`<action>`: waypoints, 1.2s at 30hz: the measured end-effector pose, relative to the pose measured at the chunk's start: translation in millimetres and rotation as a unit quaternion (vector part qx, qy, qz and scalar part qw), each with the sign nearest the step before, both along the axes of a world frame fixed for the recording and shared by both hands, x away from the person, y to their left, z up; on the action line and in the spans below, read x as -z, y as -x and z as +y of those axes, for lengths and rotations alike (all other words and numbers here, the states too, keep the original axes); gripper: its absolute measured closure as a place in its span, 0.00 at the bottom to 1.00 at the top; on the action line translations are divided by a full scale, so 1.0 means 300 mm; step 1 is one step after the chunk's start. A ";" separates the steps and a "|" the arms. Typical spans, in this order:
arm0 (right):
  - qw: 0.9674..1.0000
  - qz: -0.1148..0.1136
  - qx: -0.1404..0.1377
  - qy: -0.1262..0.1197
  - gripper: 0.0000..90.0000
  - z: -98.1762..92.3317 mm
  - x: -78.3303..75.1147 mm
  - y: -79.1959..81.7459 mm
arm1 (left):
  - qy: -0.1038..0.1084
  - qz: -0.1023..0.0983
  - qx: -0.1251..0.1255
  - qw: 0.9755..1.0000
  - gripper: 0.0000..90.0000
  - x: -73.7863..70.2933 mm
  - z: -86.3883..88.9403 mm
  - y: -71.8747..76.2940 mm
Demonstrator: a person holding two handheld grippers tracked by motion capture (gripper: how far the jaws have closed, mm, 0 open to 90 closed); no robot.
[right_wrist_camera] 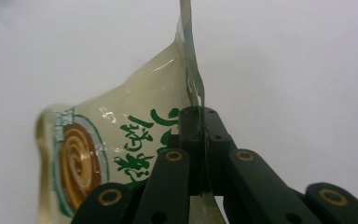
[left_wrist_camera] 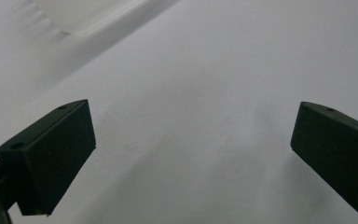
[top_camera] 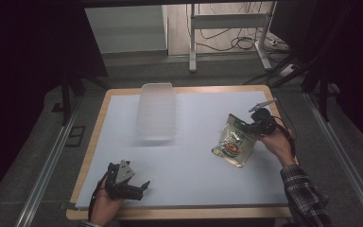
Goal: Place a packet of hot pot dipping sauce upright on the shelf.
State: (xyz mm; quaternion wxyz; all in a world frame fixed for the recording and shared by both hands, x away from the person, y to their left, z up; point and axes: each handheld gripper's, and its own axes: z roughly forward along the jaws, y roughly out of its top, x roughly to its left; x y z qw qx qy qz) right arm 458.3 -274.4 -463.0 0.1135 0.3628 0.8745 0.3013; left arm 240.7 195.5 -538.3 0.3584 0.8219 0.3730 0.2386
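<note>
- The table (top_camera: 123, 142), with its white sheet, took up the middle of the high view, wood edge showing all round.
- A clear plastic container (top_camera: 157, 109) sat upper centre of that frame, well apart from both hands. You could catch a corner of it at the upper left of the left gripper view (left_wrist_camera: 81, 14) too.
- The pouch (top_camera: 234, 141), a soft see-through food pack with green print and a brown swirl logo, hung right of centre in the high view, its lower end close to the sheet; can't tell if it was touching.
- Right gripper (top_camera: 250, 126) was clamped tight on the pouch's flat sealed edge; the right gripper view showed that seam (right_wrist_camera: 193, 88) pinched between the closed jaws, body of the pack (right_wrist_camera: 121, 144) sagging off to the left.
- Left gripper (top_camera: 142, 187) rested at the lower left, jaws spread wide with nothing between them but bare sheet.
- My guess on handling: floppy, slick film, contents slump and swing. The seam looked like the sensible spot to grab, since squeezing the belly could let it squirt out or burst.
</note>
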 end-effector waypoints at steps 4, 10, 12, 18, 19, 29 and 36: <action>1.000 0.003 0.007 -0.018 0.99 0.000 -0.042 0.016 | 0.000 -0.001 -0.001 1.000 0.00 0.000 0.000 0.000; 0.999 -0.002 -0.003 -0.032 0.99 0.005 -0.099 0.050 | -0.001 -0.001 0.000 1.000 0.00 0.000 -0.002 0.000; 0.999 -0.009 -0.009 -0.032 0.99 0.011 -0.118 0.065 | -0.002 0.000 0.000 1.000 0.00 0.000 -0.002 0.000; 0.999 -0.014 -0.030 -0.040 0.99 0.036 -0.173 0.107 | -0.002 -0.001 0.000 1.000 0.00 0.000 -0.003 -0.001; 0.999 -0.013 -0.033 -0.041 0.99 0.041 -0.182 0.114 | -0.002 -0.001 0.000 1.000 0.00 0.000 -0.003 -0.001; 0.996 -0.032 -0.074 -0.045 0.99 0.091 -0.256 0.191 | -0.007 -0.001 0.002 1.000 0.00 0.000 -0.005 -0.001; 0.994 -0.054 -0.086 -0.038 0.99 0.125 -0.292 0.203 | -0.001 -0.002 0.000 1.000 0.00 -0.001 -0.003 -0.001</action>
